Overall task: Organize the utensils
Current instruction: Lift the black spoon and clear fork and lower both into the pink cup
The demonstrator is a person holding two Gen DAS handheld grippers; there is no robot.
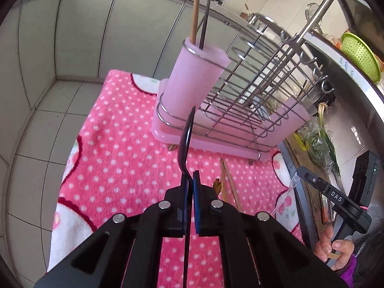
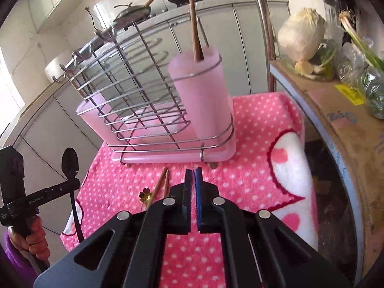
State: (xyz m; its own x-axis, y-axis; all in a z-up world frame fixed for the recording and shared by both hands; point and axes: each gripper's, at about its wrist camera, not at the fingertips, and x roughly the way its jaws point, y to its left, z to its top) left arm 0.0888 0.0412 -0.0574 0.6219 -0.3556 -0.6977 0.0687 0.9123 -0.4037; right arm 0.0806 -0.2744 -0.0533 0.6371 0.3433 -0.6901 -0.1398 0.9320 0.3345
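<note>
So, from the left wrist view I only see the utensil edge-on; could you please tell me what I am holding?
Observer: A black spoon, bowl end up. The left hand-held gripper clamps its handle just below the bowl.
Operator: Thank you. Is the right hand-held gripper carrying anything?
Observer: No. The right hand-held gripper has its pads closed together with nothing between them, above the pink towel.
</note>
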